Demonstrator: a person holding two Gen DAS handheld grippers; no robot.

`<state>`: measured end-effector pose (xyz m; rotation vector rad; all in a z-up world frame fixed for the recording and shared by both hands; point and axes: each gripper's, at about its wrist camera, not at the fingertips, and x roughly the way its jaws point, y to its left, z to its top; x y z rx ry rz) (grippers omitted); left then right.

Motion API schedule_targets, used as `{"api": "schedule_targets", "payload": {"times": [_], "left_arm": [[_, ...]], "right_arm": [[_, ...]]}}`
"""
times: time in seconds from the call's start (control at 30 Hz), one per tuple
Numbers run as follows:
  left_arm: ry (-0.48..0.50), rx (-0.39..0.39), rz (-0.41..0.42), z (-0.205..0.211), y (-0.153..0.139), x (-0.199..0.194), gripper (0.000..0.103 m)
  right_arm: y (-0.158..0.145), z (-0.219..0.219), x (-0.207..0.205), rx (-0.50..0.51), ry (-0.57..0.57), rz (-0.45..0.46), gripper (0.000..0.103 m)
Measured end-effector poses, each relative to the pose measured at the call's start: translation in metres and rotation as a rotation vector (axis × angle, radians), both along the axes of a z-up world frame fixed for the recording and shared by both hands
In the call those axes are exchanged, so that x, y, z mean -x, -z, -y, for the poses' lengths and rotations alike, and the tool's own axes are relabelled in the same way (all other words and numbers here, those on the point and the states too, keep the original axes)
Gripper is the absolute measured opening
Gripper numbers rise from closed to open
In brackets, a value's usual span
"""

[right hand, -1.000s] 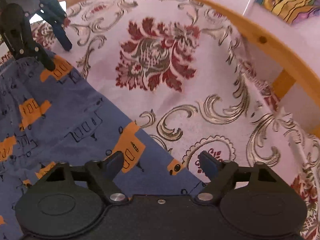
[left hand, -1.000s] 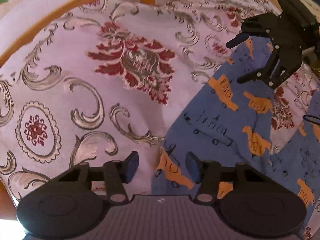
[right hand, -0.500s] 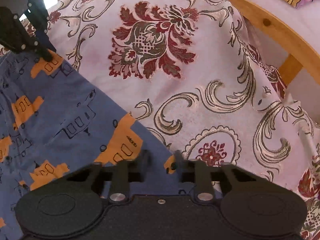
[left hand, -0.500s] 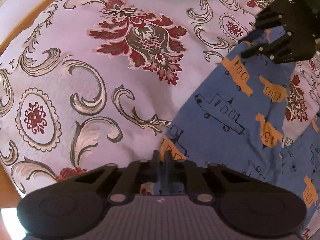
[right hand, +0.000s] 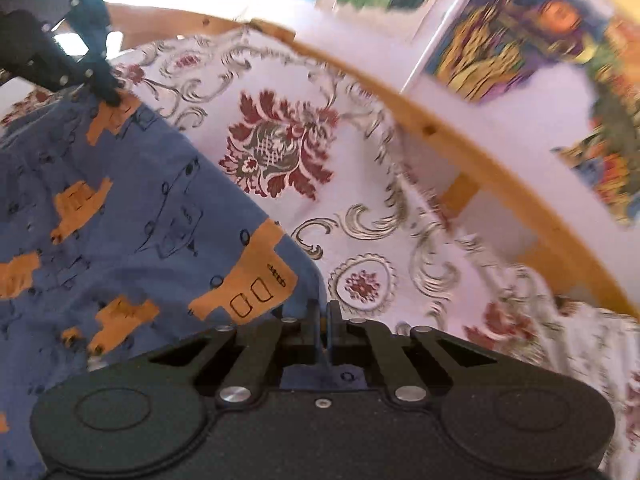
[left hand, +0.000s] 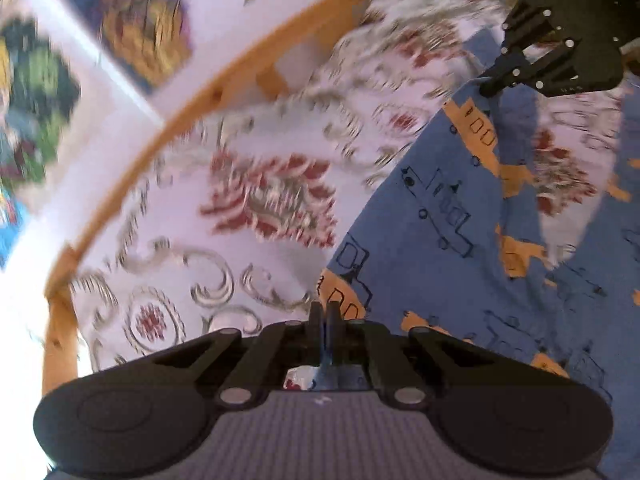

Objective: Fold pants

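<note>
The blue pants (left hand: 448,240), printed with orange trucks and outlined vehicles, were found spread over the patterned bedspread (left hand: 240,208), and an edge of them was now pinched at two points. A second earlier both claws had been held wide open above that edge; half a second earlier they had been nearly closed on it. Now the left gripper (left hand: 325,312) was seen clamped tight on the blue cloth, a fold of fabric caught between the pressed fingers. The right gripper (right hand: 323,312) was likewise closed on the hem, beside an orange truck print. In the left wrist view the right gripper (left hand: 490,88) was spotted at the upper right, its tips biting the far corner of the same edge; in the right wrist view the left gripper (right hand: 112,96) was seen at the upper left doing the same.

The cloth between the two grips was drawn up off the bedspread, stretched fairly taut, with soft creases running down into the rest of the garment. A gap between the two legs was visible in the left view, the floral bedspread showing through it.

Compared with before, the views had been tilted upward: the wooden bed rail (right hand: 460,148) and the colourful wall pictures (right hand: 508,36) were brought into sight, and much was smeared by motion blur.
</note>
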<state>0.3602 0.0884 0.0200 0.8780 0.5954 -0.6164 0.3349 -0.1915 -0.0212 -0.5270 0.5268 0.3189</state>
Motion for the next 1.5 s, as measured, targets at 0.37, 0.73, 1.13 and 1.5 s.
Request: {"api": "schedule_targets", "payload": {"times": [0.37, 0.73, 1.13, 1.5], "left_arm": [[0.361, -0.138, 0.092, -0.013, 0.019, 0.124, 0.001], [0.468, -0.253, -0.041, -0.039, 0.059, 0.180, 0.001], [0.470, -0.271, -0.151, -0.050, 0.078, 0.192, 0.001], [0.478, -0.304, -0.197, -0.052, 0.082, 0.194, 0.001]], "right_arm": [[0.022, -0.019, 0.168, 0.081, 0.010, 0.115, 0.001], [0.051, -0.064, 0.258, 0.142, -0.035, 0.067, 0.001], [0.067, -0.075, 0.286, 0.148, -0.087, -0.040, 0.000], [0.085, -0.077, 0.291, 0.126, -0.089, -0.110, 0.000]]}}
